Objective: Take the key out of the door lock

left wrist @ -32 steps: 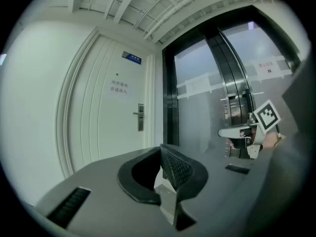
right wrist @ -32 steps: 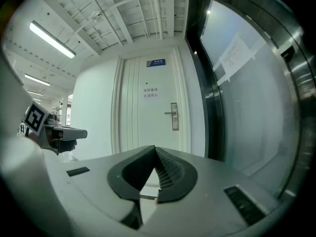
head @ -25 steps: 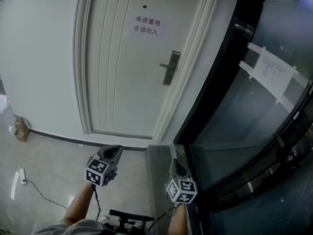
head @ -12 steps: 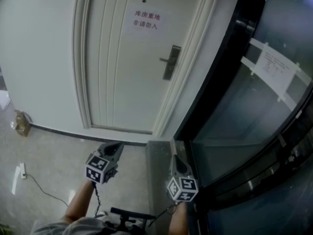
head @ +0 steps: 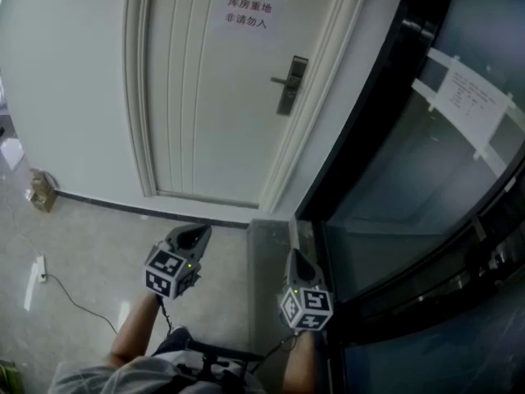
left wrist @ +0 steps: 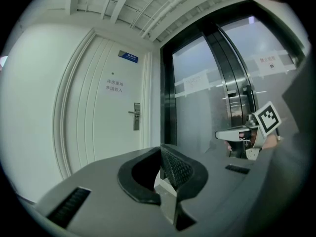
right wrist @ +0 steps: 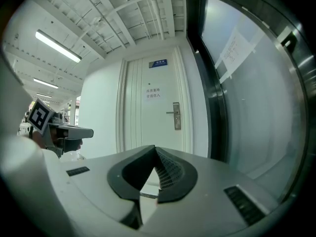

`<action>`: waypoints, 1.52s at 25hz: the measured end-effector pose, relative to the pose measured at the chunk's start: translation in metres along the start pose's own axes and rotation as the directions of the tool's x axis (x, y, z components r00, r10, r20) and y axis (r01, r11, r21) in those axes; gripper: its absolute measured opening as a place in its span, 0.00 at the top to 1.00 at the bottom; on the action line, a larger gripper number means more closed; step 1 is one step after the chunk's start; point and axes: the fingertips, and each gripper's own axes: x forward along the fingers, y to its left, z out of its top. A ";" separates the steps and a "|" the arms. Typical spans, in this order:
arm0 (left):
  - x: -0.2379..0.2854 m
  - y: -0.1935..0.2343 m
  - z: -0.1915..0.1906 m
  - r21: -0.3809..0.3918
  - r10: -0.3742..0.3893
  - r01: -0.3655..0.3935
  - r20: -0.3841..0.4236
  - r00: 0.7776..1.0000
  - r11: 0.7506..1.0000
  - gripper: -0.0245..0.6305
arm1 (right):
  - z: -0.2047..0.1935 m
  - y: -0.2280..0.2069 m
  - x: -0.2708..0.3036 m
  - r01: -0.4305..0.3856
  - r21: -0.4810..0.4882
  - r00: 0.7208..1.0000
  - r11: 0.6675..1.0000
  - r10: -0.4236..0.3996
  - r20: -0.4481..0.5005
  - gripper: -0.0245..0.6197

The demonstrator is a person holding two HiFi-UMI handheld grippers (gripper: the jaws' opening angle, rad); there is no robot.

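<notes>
Head view: door lock [head: 292,84] and sign [head: 248,15] sit higher in frame than second ago. Reads as me closing on door [head: 205,121]. My left gripper [head: 194,236] and right gripper [head: 295,258] low, well apart from lock.

Left gripper view: my jaws clenched, nothing between. Lock far ahead, key too small to make out.

Right gripper view: my jaws clenched, empty. Lock ahead above jaws. Approach only; jaws must open before key.

A white notice [head: 248,13] with red characters hangs far ahead. At right, a dark-framed glass wall [head: 394,187] carries a taped sheet [head: 470,98]. On the grey floor [head: 90,245] at left lie a small brown box [head: 41,190] and a white power strip [head: 38,272].
</notes>
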 end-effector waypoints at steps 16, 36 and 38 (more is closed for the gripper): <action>0.082 0.048 0.009 -0.001 -0.021 0.021 0.012 1.000 1.000 0.95 | 0.012 -0.027 0.083 0.024 -0.017 1.000 1.000 -0.023 0.012 0.95; 0.223 0.159 0.037 0.002 -0.053 0.053 0.014 0.999 0.999 0.95 | 0.041 -0.059 0.250 0.054 -0.003 0.999 0.999 -0.054 0.004 0.95; 0.232 0.169 0.038 0.002 -0.056 0.056 0.016 0.998 0.998 0.95 | 0.043 -0.060 0.263 0.055 -0.004 0.998 0.998 -0.055 0.005 0.95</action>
